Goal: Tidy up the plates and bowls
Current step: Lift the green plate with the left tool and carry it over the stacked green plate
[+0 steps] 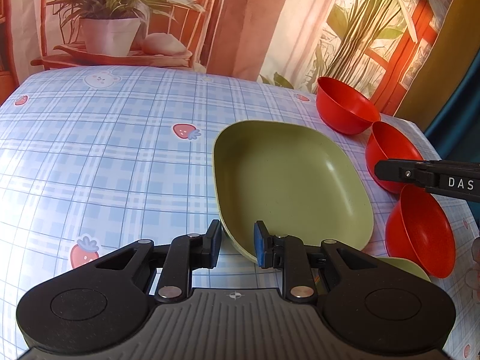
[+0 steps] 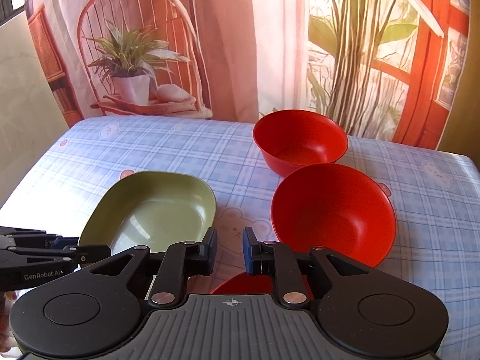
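fingers of the left gripper (image 1: 237, 244) straddle the near rim of the green plate (image 1: 288, 177), low and centre in the left wrist view. one pad sits outside the rim, the other inside the dish, with a gap showing, so the tool looks parted and not yet clenched; the plate seems tilted, though whether it is lifted i cannot tell. the straddle suits pinching a thin edge. a second green plate (image 1: 411, 267) peeks out at lower right. three red bowls (image 2: 333, 210) line up along the right of the checked tablecloth (image 2: 180, 156). the right gripper (image 2: 229, 250) hangs parted over the cloth, grasping nothing, nearest bowl under it.
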### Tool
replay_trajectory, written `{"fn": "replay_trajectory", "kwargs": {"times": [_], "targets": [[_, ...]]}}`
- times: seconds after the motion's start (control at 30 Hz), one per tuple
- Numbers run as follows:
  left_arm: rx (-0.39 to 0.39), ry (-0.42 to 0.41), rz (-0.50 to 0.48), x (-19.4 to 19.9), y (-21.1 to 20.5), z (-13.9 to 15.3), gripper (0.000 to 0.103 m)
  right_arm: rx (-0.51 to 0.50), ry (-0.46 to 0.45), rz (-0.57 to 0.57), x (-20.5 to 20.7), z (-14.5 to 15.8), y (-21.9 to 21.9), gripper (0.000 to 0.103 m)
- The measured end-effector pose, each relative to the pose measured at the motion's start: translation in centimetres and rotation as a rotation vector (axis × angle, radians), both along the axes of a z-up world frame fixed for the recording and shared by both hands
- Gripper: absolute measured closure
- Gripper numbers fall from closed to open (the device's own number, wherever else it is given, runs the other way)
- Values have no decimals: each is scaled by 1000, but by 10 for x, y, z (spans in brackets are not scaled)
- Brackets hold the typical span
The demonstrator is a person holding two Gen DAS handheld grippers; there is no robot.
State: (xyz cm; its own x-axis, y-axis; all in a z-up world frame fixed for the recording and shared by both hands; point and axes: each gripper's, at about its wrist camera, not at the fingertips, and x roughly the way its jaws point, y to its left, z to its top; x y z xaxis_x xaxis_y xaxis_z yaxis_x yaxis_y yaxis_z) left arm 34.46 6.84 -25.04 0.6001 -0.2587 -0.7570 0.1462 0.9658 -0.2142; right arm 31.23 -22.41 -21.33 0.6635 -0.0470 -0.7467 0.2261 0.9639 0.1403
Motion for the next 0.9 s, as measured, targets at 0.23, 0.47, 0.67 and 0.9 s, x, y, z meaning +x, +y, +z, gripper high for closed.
{"fn": "replay_trajectory", "kwargs": {"times": [0.23,0.47,0.67,0.9], "targets": [[-20,-2,-3,1,3,-1,77,-7,36,41,22,-9,13,72],[-31,8,16,1,2,-1,79,53,110,29,34,-30,11,81],[-25,-5,19,-1,1,6,80,78,83,33,24,-25,13,92],[8,-74,9,-4,-4,36,80,89,4,18,13,-4,9,93]]}}
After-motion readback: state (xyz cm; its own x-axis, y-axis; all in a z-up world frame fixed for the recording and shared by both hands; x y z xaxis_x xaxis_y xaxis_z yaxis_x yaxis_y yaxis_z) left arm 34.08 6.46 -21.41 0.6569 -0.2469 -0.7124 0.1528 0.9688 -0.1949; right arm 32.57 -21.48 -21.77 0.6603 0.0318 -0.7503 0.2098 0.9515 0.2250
